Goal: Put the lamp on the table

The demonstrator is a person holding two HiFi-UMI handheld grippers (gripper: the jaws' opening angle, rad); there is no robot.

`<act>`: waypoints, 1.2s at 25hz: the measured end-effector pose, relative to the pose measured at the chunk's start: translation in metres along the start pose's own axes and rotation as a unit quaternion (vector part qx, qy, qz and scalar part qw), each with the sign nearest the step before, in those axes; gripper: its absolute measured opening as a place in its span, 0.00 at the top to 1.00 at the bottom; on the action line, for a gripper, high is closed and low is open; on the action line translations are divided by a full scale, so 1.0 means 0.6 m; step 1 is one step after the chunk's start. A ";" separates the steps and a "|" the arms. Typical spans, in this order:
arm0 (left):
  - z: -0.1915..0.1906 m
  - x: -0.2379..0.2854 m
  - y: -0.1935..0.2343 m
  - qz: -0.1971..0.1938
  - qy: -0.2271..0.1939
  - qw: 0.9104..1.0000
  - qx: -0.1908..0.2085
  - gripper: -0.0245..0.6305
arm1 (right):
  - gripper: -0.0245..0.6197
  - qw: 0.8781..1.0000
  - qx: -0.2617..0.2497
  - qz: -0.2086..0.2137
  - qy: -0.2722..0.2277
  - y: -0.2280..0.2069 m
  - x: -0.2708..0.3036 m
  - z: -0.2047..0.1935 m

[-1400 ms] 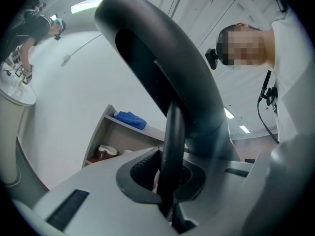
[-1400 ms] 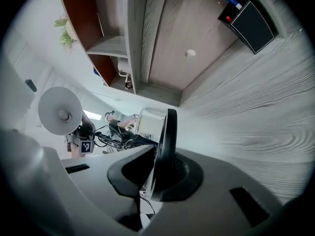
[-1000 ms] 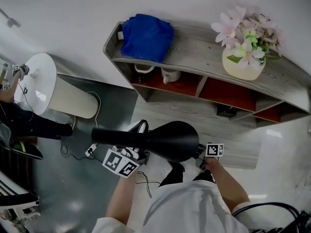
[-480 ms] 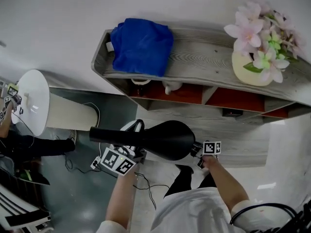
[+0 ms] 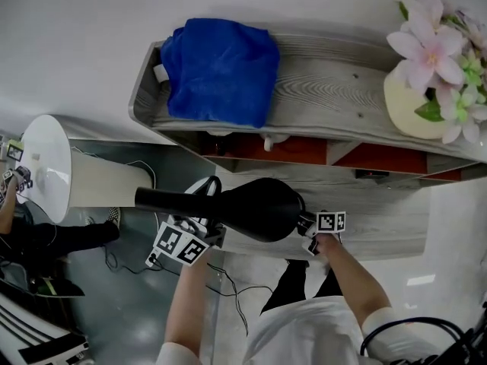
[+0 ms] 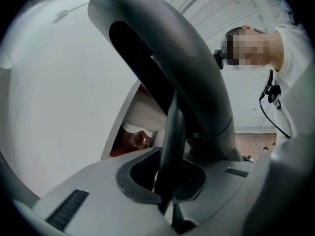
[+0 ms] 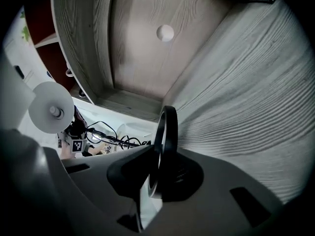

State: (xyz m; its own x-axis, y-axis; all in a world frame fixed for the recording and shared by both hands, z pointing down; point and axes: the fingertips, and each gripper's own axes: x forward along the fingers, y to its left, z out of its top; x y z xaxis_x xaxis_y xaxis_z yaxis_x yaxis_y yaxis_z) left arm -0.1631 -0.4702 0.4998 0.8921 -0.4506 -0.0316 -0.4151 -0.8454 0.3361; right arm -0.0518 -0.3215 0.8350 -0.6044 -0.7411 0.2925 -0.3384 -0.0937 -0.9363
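Note:
In the head view I carry a black lamp (image 5: 255, 207) level in front of me, its long neck pointing left. It hangs below the front edge of the grey wooden table (image 5: 342, 90). My left gripper (image 5: 199, 228) grips it from the left and my right gripper (image 5: 308, 230) from the right. The left gripper view shows the left gripper (image 6: 167, 181) shut on a thin black part of the lamp (image 6: 170, 132). The right gripper (image 7: 157, 166) is shut on the lamp's thin black rim (image 7: 166, 132), close to the table's wooden underside (image 7: 236, 97).
A blue cloth (image 5: 217, 71) lies on the table's left end and a vase of pink flowers (image 5: 426, 90) stands at its right end. Red-backed compartments (image 5: 289, 147) sit below the top. A white cylinder (image 5: 68, 177), floor cables (image 5: 228, 280) and a person (image 5: 30, 238) are at left.
The table top has grown larger and lower in the head view, and the flowers have slid to the right edge. The lamp, held by both grippers, has risen slightly toward it.

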 end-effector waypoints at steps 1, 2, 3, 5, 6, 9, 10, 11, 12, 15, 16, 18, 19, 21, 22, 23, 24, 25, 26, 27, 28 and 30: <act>-0.001 0.004 0.005 -0.001 0.001 1.000 0.000 0.95 | 0.92 1.000 -0.001 -0.002 -0.001 -0.002 0.004 0.002; -0.002 0.006 0.009 -0.001 0.002 1.000 0.000 0.95 | 0.92 1.000 -0.001 -0.004 -0.002 -0.004 0.007 0.004; -0.003 0.009 0.013 -0.002 0.003 1.000 -0.001 0.95 | 0.92 1.000 0.000 -0.006 -0.003 -0.006 0.010 0.006; -0.007 0.011 0.020 -0.001 0.007 1.000 -0.001 0.95 | 0.91 1.000 0.001 -0.010 -0.002 -0.011 0.017 0.007; -0.009 0.012 0.022 0.000 0.009 1.000 0.000 0.95 | 0.91 1.000 0.001 -0.011 -0.001 -0.013 0.020 0.008; -0.014 0.012 0.028 0.000 0.012 1.000 0.001 0.95 | 0.90 1.000 0.003 -0.014 -0.006 -0.019 0.025 0.011; -0.015 0.013 0.028 -0.003 0.013 1.000 0.001 0.95 | 0.90 1.000 0.005 -0.014 -0.009 -0.020 0.026 0.012; -0.015 0.015 0.029 -0.005 0.013 1.000 0.001 0.95 | 0.90 1.000 0.005 -0.015 -0.011 -0.021 0.026 0.015; -0.014 0.017 0.029 -0.006 0.013 1.000 0.002 0.95 | 0.90 1.000 0.004 -0.016 -0.012 -0.022 0.027 0.017; -0.012 0.022 0.031 -0.002 0.009 1.000 -0.002 0.95 | 0.90 1.000 -0.009 -0.024 0.000 -0.025 0.029 0.014; -0.011 0.022 0.032 0.001 0.005 1.000 -0.007 0.95 | 0.90 0.999 -0.014 -0.029 0.009 -0.028 0.029 0.010; -0.010 0.021 0.034 0.007 -0.001 1.000 -0.020 0.95 | 0.90 0.999 -0.022 -0.039 0.024 -0.034 0.028 0.002; -0.010 0.020 0.033 0.009 -0.004 1.000 -0.025 0.95 | 0.90 0.998 -0.024 -0.043 0.028 -0.036 0.028 0.000; -0.009 0.019 0.030 0.011 -0.006 1.000 -0.027 0.95 | 0.88 0.998 -0.023 -0.049 0.029 -0.038 0.028 -0.002; -0.010 0.019 0.028 0.012 -0.006 1.000 -0.026 0.95 | 0.88 0.998 -0.021 -0.053 0.027 -0.040 0.029 -0.001; -0.010 0.019 0.026 0.012 -0.006 1.000 -0.024 0.95 | 0.88 0.998 -0.020 -0.056 0.026 -0.041 0.029 0.000; -0.011 0.020 0.024 0.011 -0.005 1.000 -0.023 0.95 | 0.87 0.998 -0.020 -0.059 0.025 -0.043 0.029 0.001; -0.012 0.020 0.022 0.011 -0.004 1.000 -0.022 0.95 | 0.86 0.998 -0.020 -0.062 0.024 -0.044 0.029 0.002; -0.013 0.020 0.021 0.011 -0.004 1.000 -0.021 0.95 | 0.84 0.997 -0.021 -0.064 0.023 -0.044 0.030 0.002; -0.013 0.019 0.020 0.012 -0.004 1.000 -0.021 0.95 | 0.83 0.997 -0.021 -0.065 0.023 -0.044 0.030 0.003; -0.013 0.018 0.021 0.014 -0.005 1.000 -0.021 0.95 | 0.81 0.997 -0.021 -0.067 0.024 -0.043 0.031 0.003; -0.012 0.014 0.025 0.019 -0.007 1.000 -0.023 0.95 | 0.78 0.997 -0.025 -0.070 0.024 -0.041 0.033 0.003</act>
State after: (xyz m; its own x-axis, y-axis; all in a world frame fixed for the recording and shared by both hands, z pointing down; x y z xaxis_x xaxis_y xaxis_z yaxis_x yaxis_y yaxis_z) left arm -0.1603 -0.4847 0.5112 0.8731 -0.4865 -0.0309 -0.4398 -0.8134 0.3806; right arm -0.0542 -0.3347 0.8634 -0.5829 -0.6896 0.4298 -0.4559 -0.1603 -0.8755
